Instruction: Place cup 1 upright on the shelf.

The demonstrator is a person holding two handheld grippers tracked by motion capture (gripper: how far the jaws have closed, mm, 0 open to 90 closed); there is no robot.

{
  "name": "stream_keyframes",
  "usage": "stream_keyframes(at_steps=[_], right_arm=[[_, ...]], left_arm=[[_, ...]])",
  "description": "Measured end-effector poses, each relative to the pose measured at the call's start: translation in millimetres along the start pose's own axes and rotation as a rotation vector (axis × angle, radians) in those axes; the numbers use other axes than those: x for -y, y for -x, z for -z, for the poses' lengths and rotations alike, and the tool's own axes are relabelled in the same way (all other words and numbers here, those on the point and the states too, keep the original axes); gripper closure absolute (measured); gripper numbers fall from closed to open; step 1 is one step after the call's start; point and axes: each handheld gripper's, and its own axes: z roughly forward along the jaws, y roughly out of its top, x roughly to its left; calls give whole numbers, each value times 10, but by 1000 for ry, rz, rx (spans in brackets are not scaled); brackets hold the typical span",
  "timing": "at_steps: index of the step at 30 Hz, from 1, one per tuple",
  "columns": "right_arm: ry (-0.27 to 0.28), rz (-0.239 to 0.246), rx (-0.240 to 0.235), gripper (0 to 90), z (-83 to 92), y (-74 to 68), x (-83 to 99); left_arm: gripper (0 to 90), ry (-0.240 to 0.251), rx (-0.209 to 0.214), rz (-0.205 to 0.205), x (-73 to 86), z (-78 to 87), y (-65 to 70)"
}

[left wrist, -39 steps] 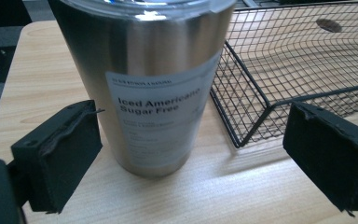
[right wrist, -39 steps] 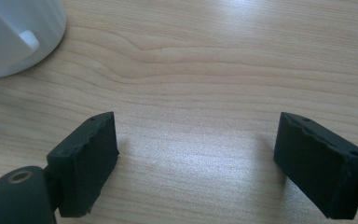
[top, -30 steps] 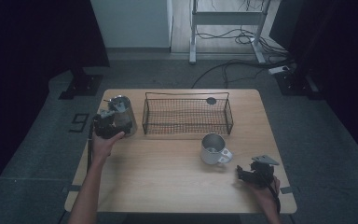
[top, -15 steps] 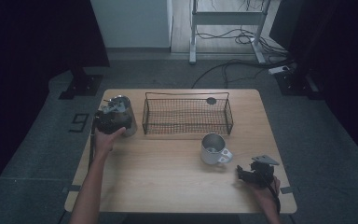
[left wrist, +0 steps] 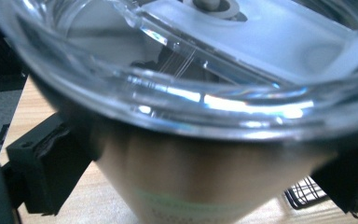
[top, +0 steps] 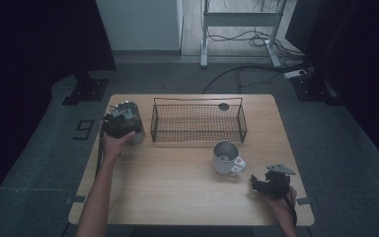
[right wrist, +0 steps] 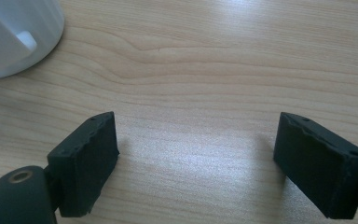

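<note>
A brown paper cup [top: 131,123] with a clear domed lid [left wrist: 177,70] is at the table's far left, just left of the wire basket [top: 197,122]. My left gripper [top: 121,121] has it between its jaws; the pads sit against the cup's sides [left wrist: 205,186]. These jaws have just been opening, with the cup still between them. A metal mug [top: 224,157] with a white handle stands right of centre. My right gripper [top: 256,185] rests low near the front right corner, open, with only bare wood between its jaws [right wrist: 196,163]; the mug [right wrist: 14,32] is off to its upper left.
The black wire basket runs along the table's back middle, and its corner [left wrist: 305,193] shows behind the cup. A small dark disc [top: 223,106] lies at the basket's far right end. The wooden table [top: 177,192] has open room in its front half.
My left hand has carried the cup a little to the right, closer to the basket. The right hand and the mug have not moved.
</note>
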Motion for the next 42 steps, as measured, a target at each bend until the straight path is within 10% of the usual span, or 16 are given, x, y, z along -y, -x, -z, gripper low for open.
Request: stream_keyframes(at_steps=[42], right_arm=[[0,0,-2,134,1,3,0]], left_arm=[[44,53,21,-35,27,6,53]])
